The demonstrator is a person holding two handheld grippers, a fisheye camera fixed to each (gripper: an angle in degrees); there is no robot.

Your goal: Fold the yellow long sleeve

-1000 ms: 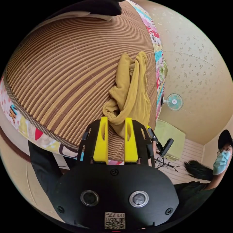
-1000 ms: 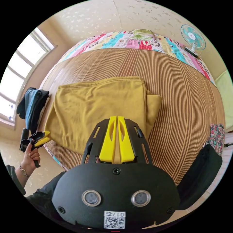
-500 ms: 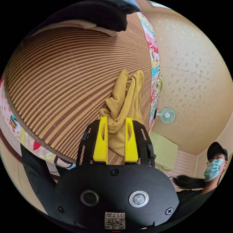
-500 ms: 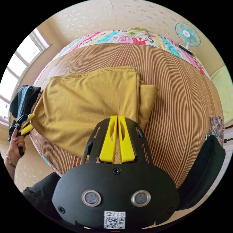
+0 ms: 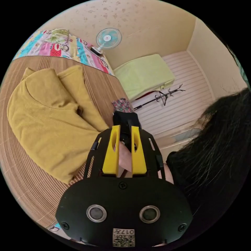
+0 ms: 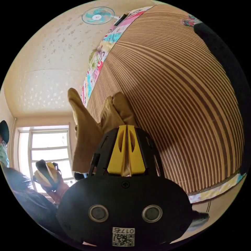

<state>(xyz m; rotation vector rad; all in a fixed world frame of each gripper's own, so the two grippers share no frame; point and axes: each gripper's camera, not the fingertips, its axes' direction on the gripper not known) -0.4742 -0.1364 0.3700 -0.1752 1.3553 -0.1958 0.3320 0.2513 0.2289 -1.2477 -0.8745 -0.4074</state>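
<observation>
Jaws: the left gripper [image 5: 124,130] has its two yellow jaws standing apart with no cloth between them; through the gap show a hand [image 5: 125,157] and the dark body of the right gripper [image 5: 126,123]. In the right gripper view, the right gripper [image 6: 126,130] has its jaws drawn together with only a thin slit between them, and pale fabric sits at their base. Whether both jaws press on the garment cannot be told.

The yellow long sleeve [image 5: 49,117] lies folded on the striped bamboo mat [image 5: 23,180], near the mat edge closest to the person, with a narrower fold lying beside its main panel toward the far edge. In the right gripper view, part of the yellow long sleeve [image 6: 86,130] stands raised off the bamboo mat [image 6: 183,104], just beyond the drawn-in jaws.

A patterned bed sheet [image 5: 52,47] borders the mat's far edge. A small fan [image 5: 108,38] stands at the far corner against the wall. A light green mattress [image 5: 143,74] and a coat rack [image 5: 162,96] lie on the floor beyond. In the right gripper view, the left gripper [image 6: 47,172] is held in a hand before a window [image 6: 49,149].
</observation>
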